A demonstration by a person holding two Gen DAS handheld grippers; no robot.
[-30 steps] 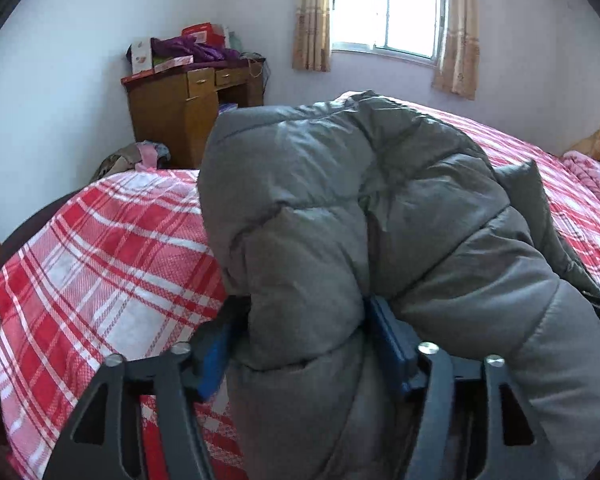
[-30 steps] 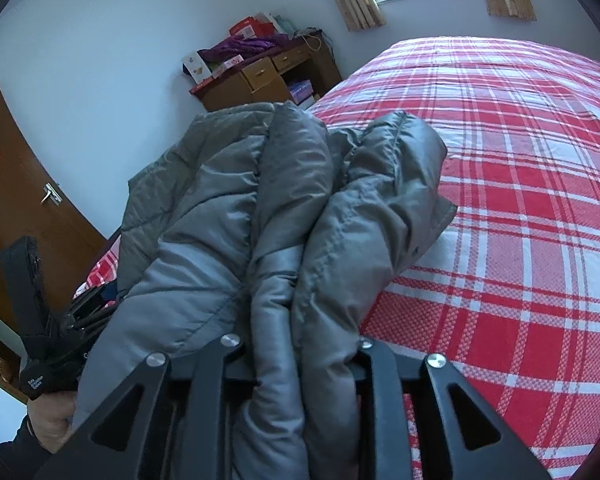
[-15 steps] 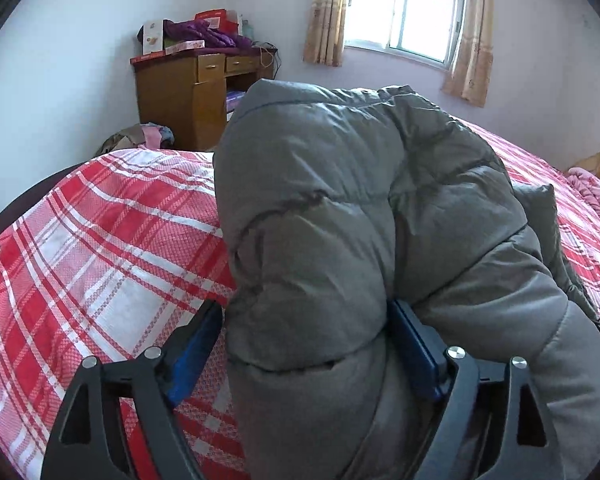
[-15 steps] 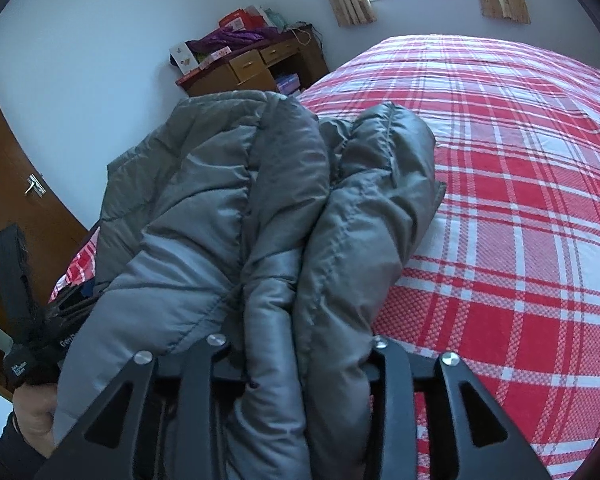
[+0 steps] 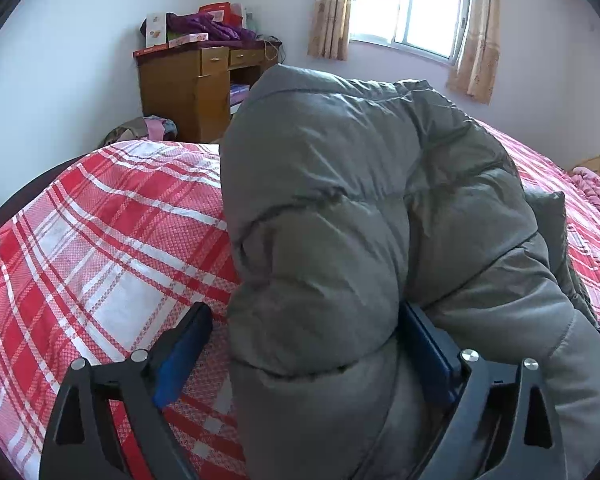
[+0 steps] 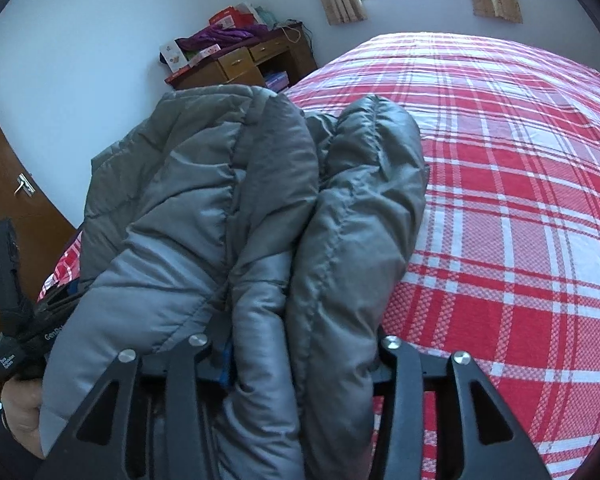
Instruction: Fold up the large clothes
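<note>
1. Nearest the lens, the left tool (image 5: 300,354) stands with its jaws opening around a fold of the puffy grey quilted down jacket (image 5: 364,240); bare bedding shows between its left blue pad (image 5: 182,354) and the fabric, while the right pad sits against the padding, so the grip looks released.

2. The right tool (image 6: 300,360) has its jaws opening too, two thick rolls of the grey jacket (image 6: 260,216) bulging up between its black fingers; its pads are buried in cloth, so whether they press cannot be told.

3. The jacket rests bundled at the near edge of the bed's red-and-white plaid cover (image 5: 100,240), directly ahead of both tools, its long axis running away from them towards the window. Neither hand is clearly the nearer; any next fold would likely turn on regripping from this near edge.

4. In the right view, the person's left hand (image 6: 18,408) shows low at the frame's edge, partly cut off.

5. Beyond, a cluttered brown wooden desk (image 5: 196,80) and a curtained window (image 5: 412,4). The jacket's far hem and sleeves are hidden.
</note>
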